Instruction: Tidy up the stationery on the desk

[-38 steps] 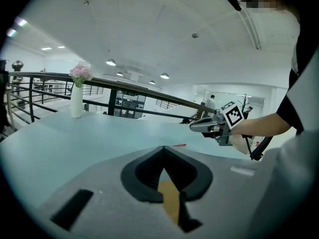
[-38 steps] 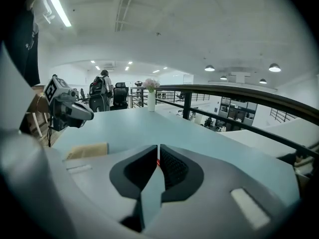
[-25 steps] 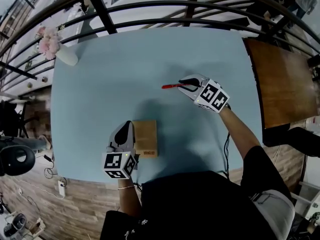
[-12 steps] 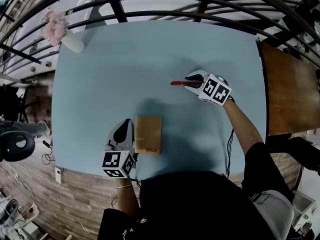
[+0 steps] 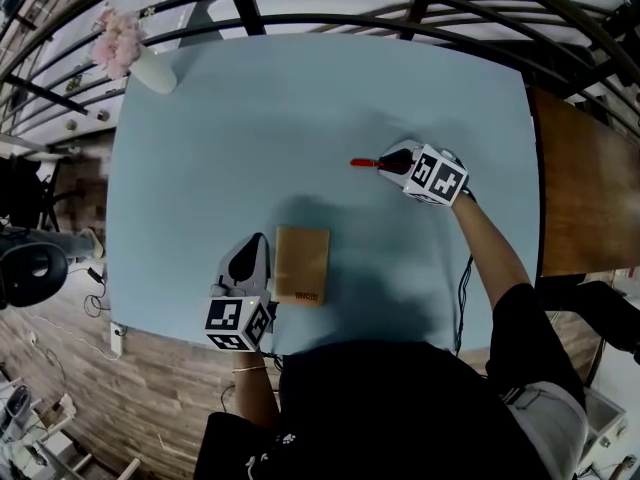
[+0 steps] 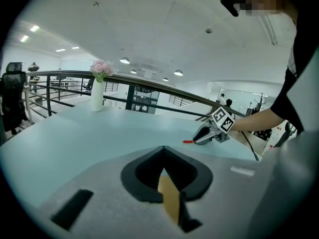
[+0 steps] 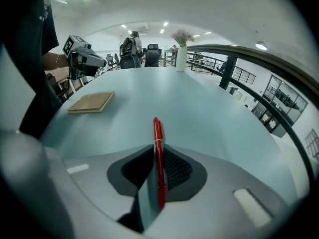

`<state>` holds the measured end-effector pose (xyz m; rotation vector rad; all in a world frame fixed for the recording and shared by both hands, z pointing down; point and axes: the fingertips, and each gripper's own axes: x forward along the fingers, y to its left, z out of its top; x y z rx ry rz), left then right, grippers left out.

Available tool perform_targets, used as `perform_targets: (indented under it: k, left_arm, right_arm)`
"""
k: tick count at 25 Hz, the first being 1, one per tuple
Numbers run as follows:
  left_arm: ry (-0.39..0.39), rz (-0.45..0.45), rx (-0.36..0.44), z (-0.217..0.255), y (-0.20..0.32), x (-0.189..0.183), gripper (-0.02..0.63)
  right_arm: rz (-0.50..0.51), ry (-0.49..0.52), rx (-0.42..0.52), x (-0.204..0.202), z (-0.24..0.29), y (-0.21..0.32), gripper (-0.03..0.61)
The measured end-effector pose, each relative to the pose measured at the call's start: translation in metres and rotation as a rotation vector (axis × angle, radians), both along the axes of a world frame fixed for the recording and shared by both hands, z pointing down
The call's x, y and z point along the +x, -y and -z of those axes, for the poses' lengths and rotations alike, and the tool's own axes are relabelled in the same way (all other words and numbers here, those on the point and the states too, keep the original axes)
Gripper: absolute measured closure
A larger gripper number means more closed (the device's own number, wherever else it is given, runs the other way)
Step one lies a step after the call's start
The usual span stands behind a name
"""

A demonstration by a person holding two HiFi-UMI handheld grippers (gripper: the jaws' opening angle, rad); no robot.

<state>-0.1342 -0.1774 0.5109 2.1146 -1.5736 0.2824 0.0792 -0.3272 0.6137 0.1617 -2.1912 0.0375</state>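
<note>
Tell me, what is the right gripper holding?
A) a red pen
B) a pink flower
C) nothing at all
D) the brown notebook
A: the right gripper has the red pen pinched between its jaws, which have just been closing on it. The brown notebook lies flat on the table, away from it.

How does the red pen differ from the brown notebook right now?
The red pen is slim and bright; the brown notebook is a broad, flat rectangle. The pen sits in the jaws of the right gripper, which have just been closing; the notebook lies loose on the table beside the left gripper. Both are stationery.
</note>
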Motion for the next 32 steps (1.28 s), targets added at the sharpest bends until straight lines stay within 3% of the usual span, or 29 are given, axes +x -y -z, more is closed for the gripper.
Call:
perform_targets:
  k: [1,10,23,32]
  left_arm:
    - [-0.001,0.0,0.002,0.0,0.0,-0.001,0.617]
    - [-0.009,-0.011,0.006,0.003,0.0,-0.002,0.617]
    - [-0.015,-0.048,0.048,0.006,0.001,0.004,0.617]
    - [-0.012,-0.095,0.074,0.013,-0.002,0.009,0.617]
  right_arm:
    - [-0.003,0.002,-0.009,-0.001,0.0,-0.002,0.523]
    - [-0.083,0.029,0.025,-0.005,0.008,-0.004,0.526]
    - [-0.302,0.154,0.036,0.004,0.035,-0.023,0.526]
    - [-0.362,0.184,0.047,0.008,0.055,-0.048,0.526]
